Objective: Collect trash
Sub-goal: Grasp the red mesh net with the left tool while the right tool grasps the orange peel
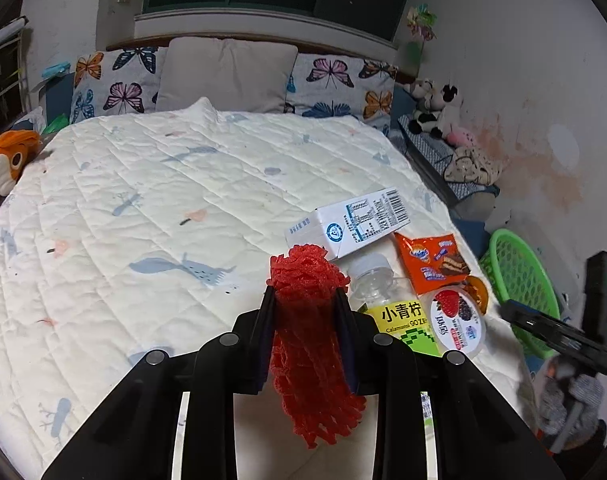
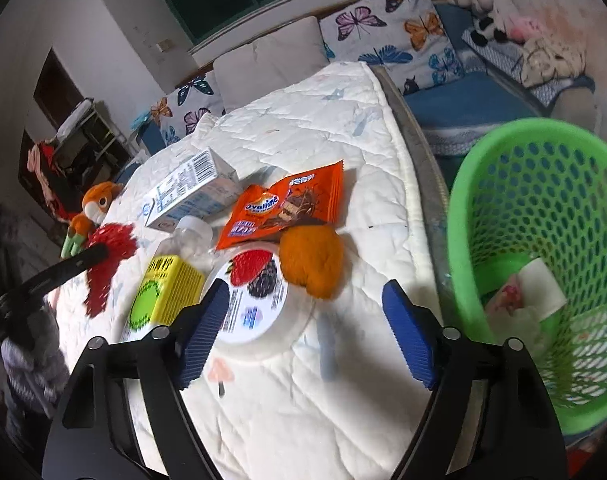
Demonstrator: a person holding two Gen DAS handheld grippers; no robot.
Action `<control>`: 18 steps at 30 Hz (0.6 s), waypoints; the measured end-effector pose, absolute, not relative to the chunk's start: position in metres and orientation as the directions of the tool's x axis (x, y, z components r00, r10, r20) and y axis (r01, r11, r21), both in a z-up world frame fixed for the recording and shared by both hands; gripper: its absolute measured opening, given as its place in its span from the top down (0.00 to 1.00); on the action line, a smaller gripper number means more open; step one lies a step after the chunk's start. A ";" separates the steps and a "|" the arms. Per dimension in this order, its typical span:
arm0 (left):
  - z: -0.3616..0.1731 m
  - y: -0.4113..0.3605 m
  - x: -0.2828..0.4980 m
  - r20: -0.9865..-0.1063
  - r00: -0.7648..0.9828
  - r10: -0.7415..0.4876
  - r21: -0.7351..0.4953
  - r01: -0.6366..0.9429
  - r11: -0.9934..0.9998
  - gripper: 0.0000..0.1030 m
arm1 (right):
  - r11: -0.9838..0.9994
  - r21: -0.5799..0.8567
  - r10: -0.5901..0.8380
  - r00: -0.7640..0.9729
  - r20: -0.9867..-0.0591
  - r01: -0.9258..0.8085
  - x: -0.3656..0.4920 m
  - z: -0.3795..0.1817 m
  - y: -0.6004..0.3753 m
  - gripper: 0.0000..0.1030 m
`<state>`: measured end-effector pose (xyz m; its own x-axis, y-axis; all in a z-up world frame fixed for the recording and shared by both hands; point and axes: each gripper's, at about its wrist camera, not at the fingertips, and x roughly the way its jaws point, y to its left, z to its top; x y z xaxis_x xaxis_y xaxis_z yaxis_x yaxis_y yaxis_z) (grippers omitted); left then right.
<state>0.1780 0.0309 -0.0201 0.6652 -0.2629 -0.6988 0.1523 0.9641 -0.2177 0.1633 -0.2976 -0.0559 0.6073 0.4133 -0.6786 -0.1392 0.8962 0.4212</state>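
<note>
Left gripper (image 1: pixel 305 300) is clamping the red foam net (image 1: pixel 309 320), lifted left of the green basket (image 2: pixel 543 240). Right gripper (image 2: pixel 303 320) is hanging unclenched w/ nothing gripped, over the yogurt cup (image 2: pixel 255 300). Net's floppy tail is dangling, so carry high over the basket rim before releasing.

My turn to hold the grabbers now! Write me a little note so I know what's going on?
Left gripper: shut on the red foam net, lifted off the bed.
Right gripper: open, empty, over the yogurt cup.
Green basket beside the bed already holds some paper trash.
Left on the quilt: milk carton, bottle, Ovaltine wrapper, orange peel, yogurt cup.
Next, probably: drop the net in the basket.
</note>
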 end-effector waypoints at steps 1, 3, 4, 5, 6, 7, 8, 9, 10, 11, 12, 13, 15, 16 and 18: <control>-0.017 0.032 0.176 -0.694 0.670 -0.264 -0.218 0.153 0.964 0.73 | 0.892 0.432 0.420 0.603 -0.678 -0.136 0.168 -0.058 -0.297 0.30; -0.012 0.034 0.172 -0.686 0.677 -0.266 -0.217 0.158 0.963 0.73 | 0.889 0.438 0.423 0.598 -0.680 -0.132 0.174 -0.061 -0.296 0.31; -0.010 0.034 0.170 -0.683 0.680 -0.268 -0.218 0.161 0.963 0.73 | 0.890 0.437 0.423 0.597 -0.681 -0.131 0.177 -0.063 -0.294 0.32; -0.007 0.033 0.168 -0.678 0.683 -0.271 -0.217 0.165 0.962 0.73 | 0.890 0.438 0.423 0.596 -0.683 -0.131 0.180 -0.064 -0.293 0.34; -0.005 0.033 0.167 -0.673 0.687 -0.275 -0.218 0.171 0.961 0.73 | 0.889 0.439 0.425 0.593 -0.684 -0.130 0.182 -0.066 -0.292 0.35; -0.003 0.032 0.166 -0.670 0.689 -0.276 -0.217 0.174 0.961 0.73 | 0.889 0.441 0.423 0.591 -0.687 -0.125 0.184 -0.067 -0.292 0.37; -0.001 0.031 0.164 -0.665 0.692 -0.280 -0.216 0.180 0.960 0.73 | 0.886 0.448 0.426 0.588 -0.688 -0.118 0.185 -0.069 -0.292 0.39; 0.001 0.030 0.163 -0.662 0.694 -0.283 -0.216 0.185 0.959 0.73 | 0.883 0.454 0.431 0.586 -0.687 -0.117 0.186 -0.071 -0.292 0.40; 0.003 0.029 0.162 -0.659 0.696 -0.286 -0.215 0.190 0.958 0.73 | 0.880 0.461 0.435 0.585 -0.685 -0.115 0.187 -0.071 -0.292 0.44; 0.006 0.028 0.161 -0.655 0.698 -0.290 -0.214 0.197 0.957 0.73 | 0.878 0.465 0.438 0.584 -0.683 -0.114 0.187 -0.071 -0.293 0.48; 0.007 0.026 0.160 -0.651 0.700 -0.294 -0.213 0.203 0.956 0.73 | 0.875 0.470 0.443 0.583 -0.682 -0.115 0.187 -0.072 -0.294 0.50; 0.009 0.024 0.160 -0.650 0.700 -0.297 -0.213 0.207 0.955 0.73 | 0.872 0.475 0.448 0.579 -0.681 -0.117 0.188 -0.072 -0.294 0.54; 0.011 0.020 0.160 -0.646 0.700 -0.306 -0.214 0.219 0.952 0.73 | 0.871 0.477 0.450 0.579 -0.680 -0.117 0.187 -0.072 -0.295 0.58; 0.012 0.018 0.160 -0.645 0.699 -0.309 -0.215 0.223 0.951 0.73 | 0.870 0.479 0.451 0.581 -0.677 -0.116 0.185 -0.071 -0.296 0.59; 0.013 0.012 0.161 -0.645 0.695 -0.319 -0.217 0.235 0.948 0.73 | 0.869 0.481 0.449 0.589 -0.672 -0.113 0.181 -0.069 -0.300 0.59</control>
<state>0.1608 0.0117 0.0133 0.6946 -0.3195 -0.6446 0.2348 0.9476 -0.2166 0.1807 -0.2997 -0.0687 0.5891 0.4486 -0.6720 -0.1130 0.8693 0.4813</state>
